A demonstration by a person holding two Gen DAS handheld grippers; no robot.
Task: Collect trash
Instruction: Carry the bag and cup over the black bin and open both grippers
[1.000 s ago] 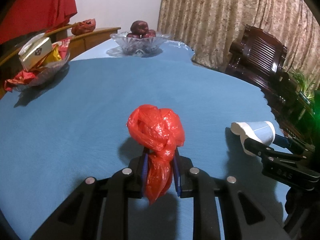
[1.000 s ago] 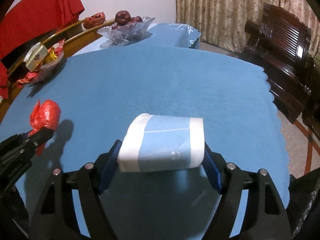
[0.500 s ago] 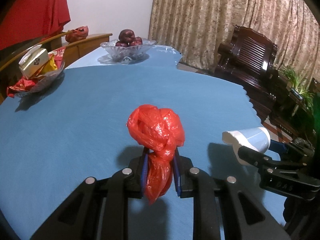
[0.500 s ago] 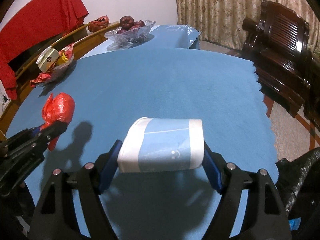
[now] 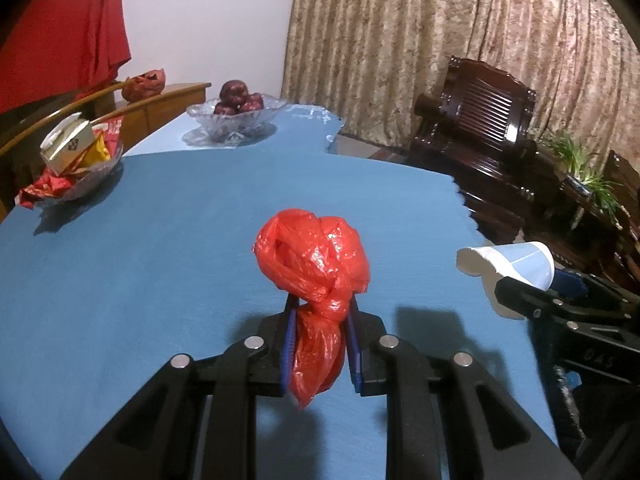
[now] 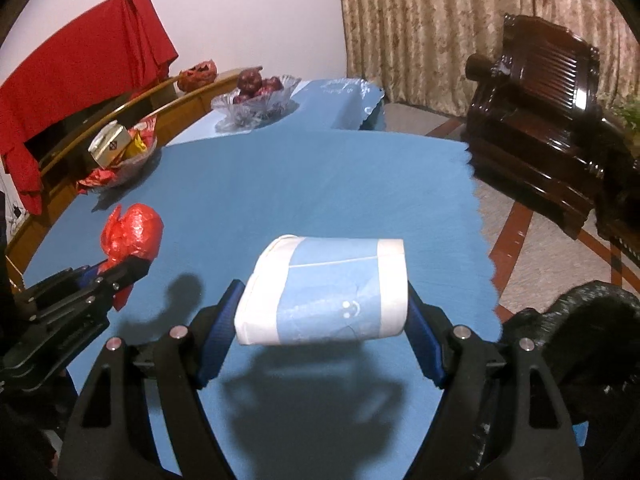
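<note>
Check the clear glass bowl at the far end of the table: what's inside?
The glass bowl holds dark red round fruit, piled above the rim; four or so show. The patterned glass hides anything lower in the pile.

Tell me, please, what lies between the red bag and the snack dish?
Only bare blue tablecloth lies between the red plastic bag and the snack dish, shown in the left wrist view.

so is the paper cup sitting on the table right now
No, the paper cup is clamped sideways between the right gripper pads, above its shadow on the blue tablecloth.
</note>
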